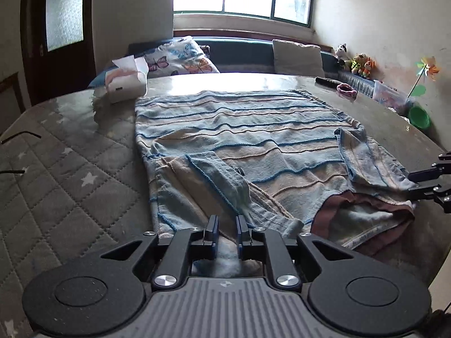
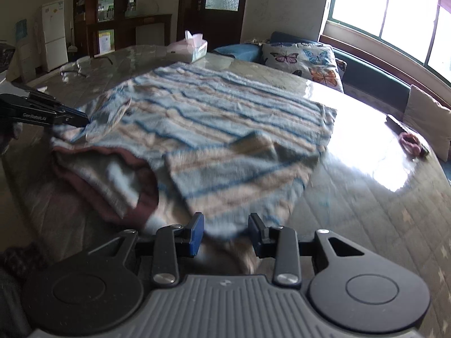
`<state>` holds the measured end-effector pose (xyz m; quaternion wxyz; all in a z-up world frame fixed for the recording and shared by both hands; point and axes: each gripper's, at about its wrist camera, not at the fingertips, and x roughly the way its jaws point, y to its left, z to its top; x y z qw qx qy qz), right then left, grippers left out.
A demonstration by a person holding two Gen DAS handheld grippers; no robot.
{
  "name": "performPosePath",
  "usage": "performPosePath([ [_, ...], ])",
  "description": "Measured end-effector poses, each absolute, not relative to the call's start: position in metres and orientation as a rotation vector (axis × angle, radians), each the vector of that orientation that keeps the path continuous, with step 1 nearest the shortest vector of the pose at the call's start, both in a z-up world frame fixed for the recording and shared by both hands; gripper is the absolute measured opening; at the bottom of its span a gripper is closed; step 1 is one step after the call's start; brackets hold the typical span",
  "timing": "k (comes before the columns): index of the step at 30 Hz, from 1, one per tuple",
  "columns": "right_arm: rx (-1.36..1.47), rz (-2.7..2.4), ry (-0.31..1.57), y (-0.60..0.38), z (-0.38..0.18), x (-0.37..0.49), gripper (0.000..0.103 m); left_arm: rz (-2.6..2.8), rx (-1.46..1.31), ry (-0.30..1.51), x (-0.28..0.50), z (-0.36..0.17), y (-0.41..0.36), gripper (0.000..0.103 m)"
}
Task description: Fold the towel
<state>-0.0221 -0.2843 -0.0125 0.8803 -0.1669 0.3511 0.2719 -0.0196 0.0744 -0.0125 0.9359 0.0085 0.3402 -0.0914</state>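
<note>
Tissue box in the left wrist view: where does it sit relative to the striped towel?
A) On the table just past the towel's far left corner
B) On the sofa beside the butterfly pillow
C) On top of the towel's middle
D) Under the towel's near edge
A: the tissue box stands on the table just beyond the far left corner of the striped towel, off the cloth.

Towel [image 2: 214, 129]: striped blue and beige, spread on quilted table cover [image 2: 366, 202], near corners folded back over the top (picture blurred).
Right gripper [image 2: 225, 232]: blue pads apart, towel's near edge lying between them, not pinched.
Left gripper [image 2: 84, 119]: at towel's left corner, grip unclear.
Tissue box [image 2: 194, 48]: beyond the towel.
Butterfly pillow [image 2: 304, 59]: under the window.
</note>
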Motion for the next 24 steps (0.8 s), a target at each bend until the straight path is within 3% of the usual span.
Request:
performPosePath([
  [14,-0.293,0.588,0.691,-0.282,-0.006,-0.019,0.032,-0.188,0.035,0.706,-0.026,-0.011,0.076,0.023],
  [22,-0.422,0.654,0.711,-0.284,-0.004,-0.034,0.034,-0.280,0.163,0.709,-0.056,0.001,0.070,0.042],
  [24,-0.487,0.679,0.706,-0.282,-0.003,-0.041,0.042,-0.301,0.226,0.700,-0.065,0.002,0.067,0.052],
])
